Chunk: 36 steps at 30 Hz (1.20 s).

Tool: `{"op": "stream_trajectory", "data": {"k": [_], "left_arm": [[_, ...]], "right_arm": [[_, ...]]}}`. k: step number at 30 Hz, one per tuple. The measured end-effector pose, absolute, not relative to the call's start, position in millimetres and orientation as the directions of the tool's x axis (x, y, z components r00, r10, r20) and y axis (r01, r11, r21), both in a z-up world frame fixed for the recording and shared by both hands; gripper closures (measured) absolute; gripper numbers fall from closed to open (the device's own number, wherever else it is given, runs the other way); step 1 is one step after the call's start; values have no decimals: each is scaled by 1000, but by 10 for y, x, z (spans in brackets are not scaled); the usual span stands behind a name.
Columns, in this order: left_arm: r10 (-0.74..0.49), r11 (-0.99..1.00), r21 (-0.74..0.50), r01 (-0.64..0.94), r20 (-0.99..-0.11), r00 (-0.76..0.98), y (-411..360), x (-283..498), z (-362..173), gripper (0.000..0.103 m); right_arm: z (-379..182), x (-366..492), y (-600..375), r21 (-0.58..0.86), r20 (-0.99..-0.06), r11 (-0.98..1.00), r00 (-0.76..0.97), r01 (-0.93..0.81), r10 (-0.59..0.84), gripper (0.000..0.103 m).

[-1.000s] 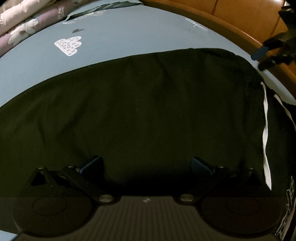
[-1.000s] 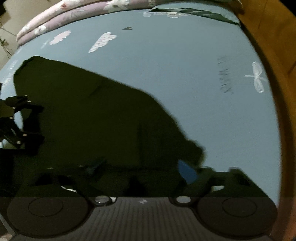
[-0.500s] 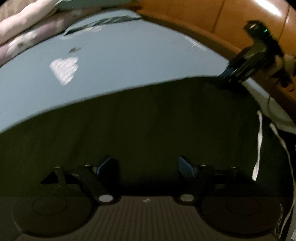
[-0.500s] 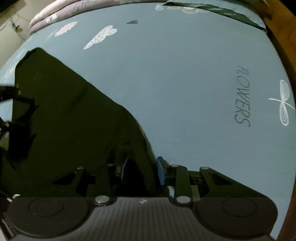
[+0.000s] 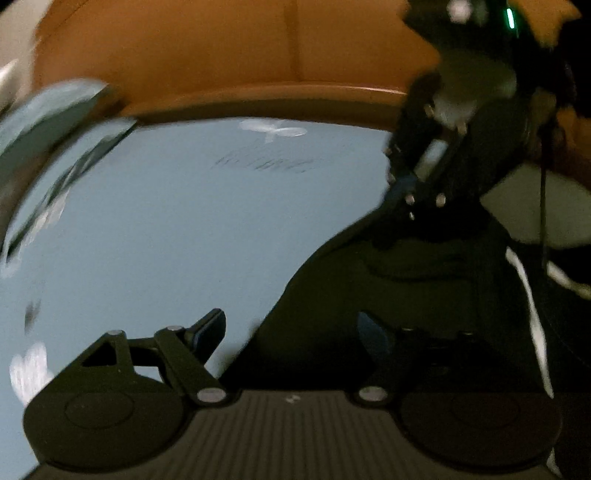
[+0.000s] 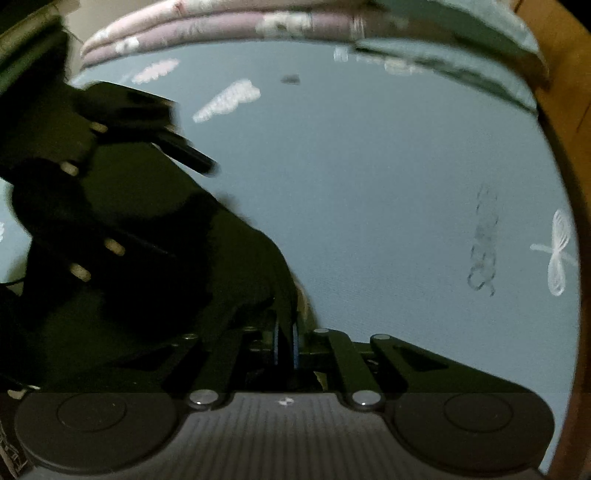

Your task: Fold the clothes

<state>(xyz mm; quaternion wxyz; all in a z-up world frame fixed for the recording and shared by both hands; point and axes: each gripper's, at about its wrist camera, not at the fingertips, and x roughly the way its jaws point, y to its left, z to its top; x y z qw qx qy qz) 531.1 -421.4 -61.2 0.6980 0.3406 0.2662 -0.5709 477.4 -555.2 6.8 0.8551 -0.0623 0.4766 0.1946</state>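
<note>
A black garment (image 5: 406, 295) with a white side stripe (image 5: 532, 314) lies on the blue bed sheet (image 5: 166, 221). My left gripper (image 5: 290, 330) hovers over the garment's edge. Its jaws are opening, and cloth lies under the right finger without being pinched. My right gripper (image 6: 286, 343) is shut on the edge of the black garment (image 6: 166, 240), with a thin fold of cloth between its pads. Each gripper shows in the other's view: the right gripper (image 5: 406, 184) at upper right, the left gripper (image 6: 110, 184) at left, close by.
The blue sheet (image 6: 369, 203) carries white cloud, dragonfly and lettering prints. A wooden bed frame (image 5: 258, 55) curves along the far side and also shows as the bed frame (image 6: 565, 147) at right. A folded pink quilt (image 6: 221, 29) and a blue pillow (image 6: 461, 55) lie at the far end.
My right gripper's jaws have closed onto the garment's edge. My left gripper has swung across the garment toward the right gripper, rolling, and its jaws stand narrower than a second ago.
</note>
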Motion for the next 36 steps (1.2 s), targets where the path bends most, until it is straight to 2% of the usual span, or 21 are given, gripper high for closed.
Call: {"op": "stream_trajectory", "data": {"k": [3, 6, 9, 11, 12, 13, 14, 17, 18, 22, 28, 30, 31, 32, 33, 34, 35, 36], "left_arm": [[-612, 9, 201, 980, -774, 164, -4385, 5265, -593, 23], [-589, -84, 176, 981, -803, 94, -4485, 5268, -581, 24], [-554, -193, 134, 972, -833, 5, -4497, 5234, -565, 30], [-518, -237, 93, 967, -854, -45, -4516, 5228, -561, 63], [-501, -250, 67, 966, -862, -70, -4517, 5213, -562, 71], [-499, -253, 62, 965, -863, -75, -4509, 5188, -554, 84], [-500, -255, 62, 965, -863, -77, -4499, 5160, -543, 91], [-514, -261, 93, 961, -856, -57, -4477, 5041, -507, 97], [-523, -262, 108, 959, -851, -47, -4466, 5000, -492, 98], [-549, -261, 140, 955, -835, -28, -4413, 4873, -412, 100], [-559, -288, 178, 941, -829, -14, -4340, 4726, -293, 100], [-556, -312, 189, 931, -831, -17, -4315, 4657, -262, 100], [-560, -318, 201, 926, -828, -13, -4295, 4622, -249, 100], [-560, -323, 207, 923, -829, -10, -4281, 4597, -242, 100], [-558, -329, 212, 920, -830, -8, -4267, 4574, -236, 100], [-566, -322, 234, 917, -824, 12, -4252, 4560, -237, 97], [-571, -321, 239, 916, -821, 15, -4232, 4564, -226, 90], [-574, -321, 239, 916, -819, 13, -4210, 4571, -212, 88]], "right_arm": [[258, 4569, -5418, -1, -823, 893, 507, -449, 254, 96], [409, 4355, -5274, -73, -814, 856, 526, -512, 245, 96], [493, 4185, -5134, -123, -813, 820, 531, -559, 240, 96], [526, 4096, -5078, -146, -815, 800, 530, -582, 237, 96], [532, 4069, -5050, -152, -816, 794, 528, -589, 235, 96], [537, 4046, -5020, -157, -818, 787, 525, -596, 235, 96], [539, 4029, -5003, -161, -819, 784, 524, -600, 233, 96], [535, 4039, -4970, -170, -821, 781, 525, -601, 225, 95], [527, 4057, -4964, -176, -821, 780, 527, -600, 219, 89], [541, 4121, -4960, -208, -804, 783, 559, -587, 205, 50], [488, 4293, -4784, -195, -821, 703, 506, -684, 265, 45], [409, 4355, -4699, -204, -841, 658, 474, -725, 261, 46], [385, 4381, -4667, -190, -854, 645, 449, -740, 264, 51], [376, 4398, -4644, -170, -864, 640, 425, -749, 268, 60], [380, 4402, -4624, -163, -870, 638, 414, -753, 267, 85], [396, 4391, -4602, -156, -875, 636, 404, -756, 265, 92], [413, 4368, -4581, -164, -876, 633, 407, -757, 259, 92], [439, 4338, -4562, -176, -876, 629, 412, -758, 252, 94]]}}
